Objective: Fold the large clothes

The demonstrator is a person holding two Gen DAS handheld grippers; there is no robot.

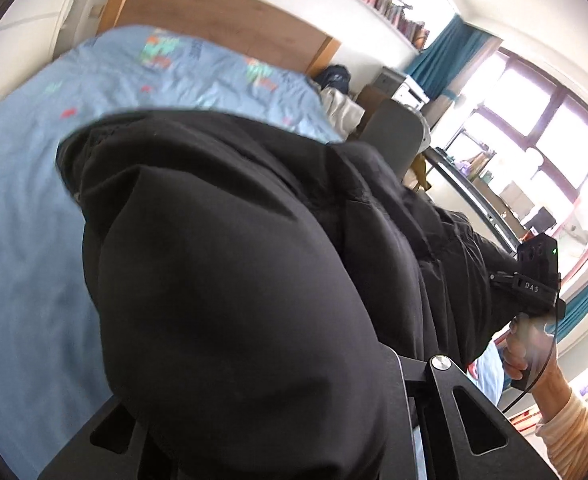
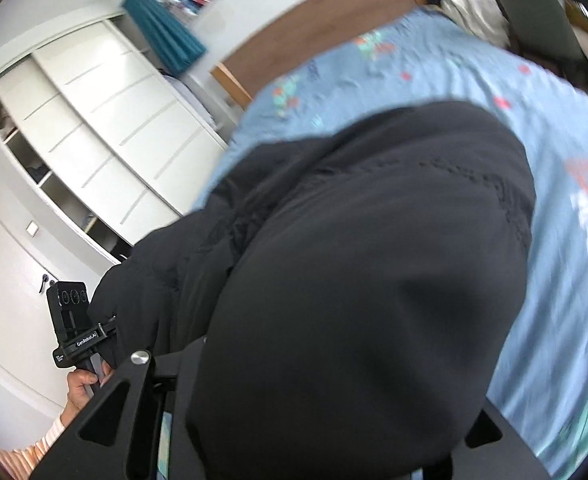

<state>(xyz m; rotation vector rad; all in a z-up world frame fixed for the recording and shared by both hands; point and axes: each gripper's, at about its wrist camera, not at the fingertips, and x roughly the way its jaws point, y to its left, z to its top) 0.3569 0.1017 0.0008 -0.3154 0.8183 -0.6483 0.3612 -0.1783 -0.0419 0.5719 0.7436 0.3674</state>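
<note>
Both grippers are bunched into thick black fabric: the left gripper [image 1: 277, 420] is nearly closed on one end of a black padded garment [image 1: 253, 260], the right gripper [image 2: 318, 420] likewise narrowed on the other end, though the cloth billows over the jaws and hides the pads themselves. The garment hangs lifted between the two, held above a bed [image 1: 25, 240] spread with a light blue patterned cover. The slack middle sags, and a sleeve or loose layer could drop out of line and fold in crooked. The slippery, puffy cloth may also creep from a shallow pinch if either hand [image 1: 526, 352] pulls sideways too hard, spoiling the fold.
</note>
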